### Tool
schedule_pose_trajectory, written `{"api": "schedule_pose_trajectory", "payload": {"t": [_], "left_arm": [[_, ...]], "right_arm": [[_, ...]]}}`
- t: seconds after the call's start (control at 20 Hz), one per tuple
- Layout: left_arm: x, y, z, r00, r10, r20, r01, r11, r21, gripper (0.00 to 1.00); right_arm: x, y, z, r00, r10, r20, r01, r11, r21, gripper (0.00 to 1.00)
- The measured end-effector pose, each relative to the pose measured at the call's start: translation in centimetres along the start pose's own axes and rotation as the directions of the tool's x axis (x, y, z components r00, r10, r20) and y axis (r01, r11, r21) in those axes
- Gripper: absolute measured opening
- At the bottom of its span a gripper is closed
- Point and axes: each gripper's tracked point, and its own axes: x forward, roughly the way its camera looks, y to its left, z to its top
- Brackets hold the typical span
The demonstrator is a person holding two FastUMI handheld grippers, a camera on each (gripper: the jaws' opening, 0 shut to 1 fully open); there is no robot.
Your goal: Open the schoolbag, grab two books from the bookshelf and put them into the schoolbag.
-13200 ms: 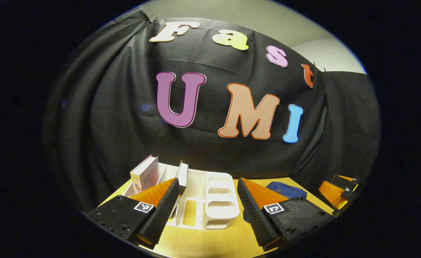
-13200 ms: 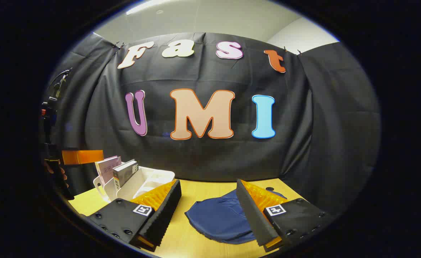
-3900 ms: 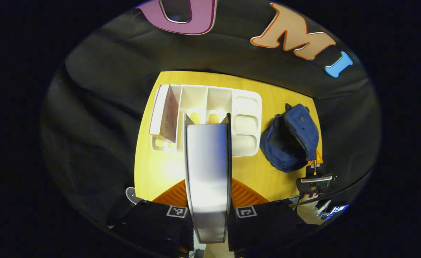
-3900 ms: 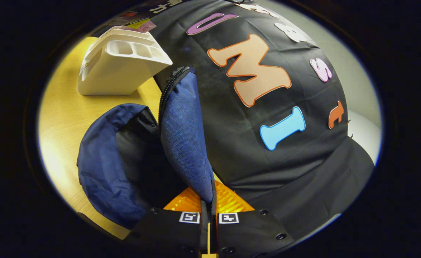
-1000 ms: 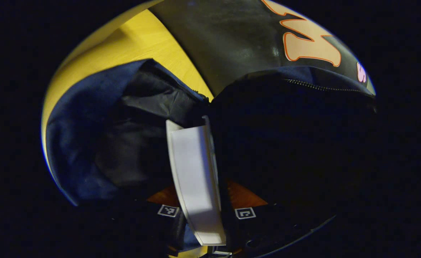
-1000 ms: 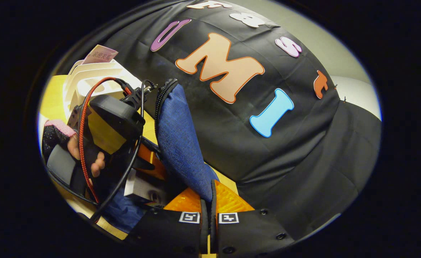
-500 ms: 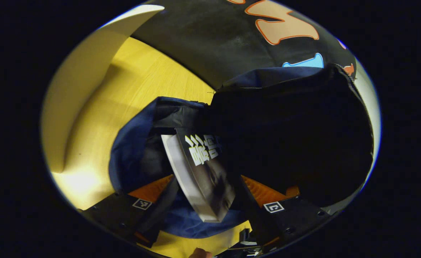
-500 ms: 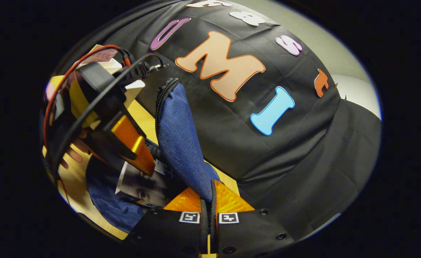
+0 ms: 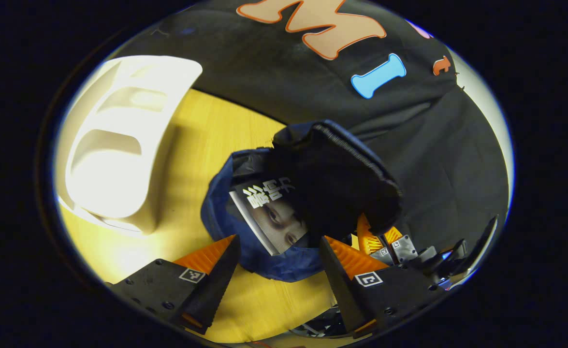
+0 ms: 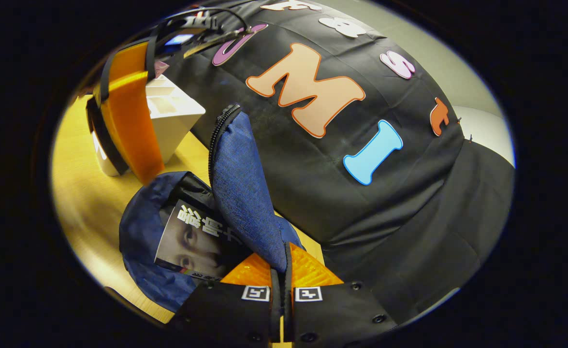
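Blue cloth of the schoolbag (image 10: 143,241) lies open on the worktop (image 9: 201,140), one book (image 10: 194,241) lying inside, its flap (image 10: 245,193) pinched upright by the right gripper (image 10: 282,275). The left gripper (image 9: 276,261), fingers wide and empty, hovers above the bag; the bookshelf (image 9: 114,159) sits to its left, the nearer hand for the second book.

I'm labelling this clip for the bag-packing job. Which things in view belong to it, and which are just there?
Part of the job:
- schoolbag, flap pinched up by the right gripper
- book lying inside the bag
- white bookshelf
- left gripper, open and empty, above the bag

Just there:
- wooden table
- black cloth wall
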Motion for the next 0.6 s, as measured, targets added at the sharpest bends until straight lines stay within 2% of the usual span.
{"api": "schedule_pose_trajectory", "payload": {"t": [0.05,0.3,0.6], "left_arm": [[-1.1,0.0,0.1,1.0,0.006,-0.003,-0.006,1.0,0.0,0.96],[-7.0,1.9,1.7,0.998,0.06,-0.037,-0.06,0.998,-0.008,0.95],[-14.5,6.6,5.6,0.981,0.19,-0.046,-0.191,0.982,-0.009,0.95]], "right_arm": [[-0.1,0.1,-0.1,1.0,0.001,-0.001,-0.001,1.0,0.0,0.05],[-0.1,0.4,-0.2,1.0,-0.006,-0.013,0.006,1.0,0.005,0.03],[-0.6,0.5,-0.3,1.0,-0.015,-0.026,0.015,1.0,-0.014,0.05]]}}
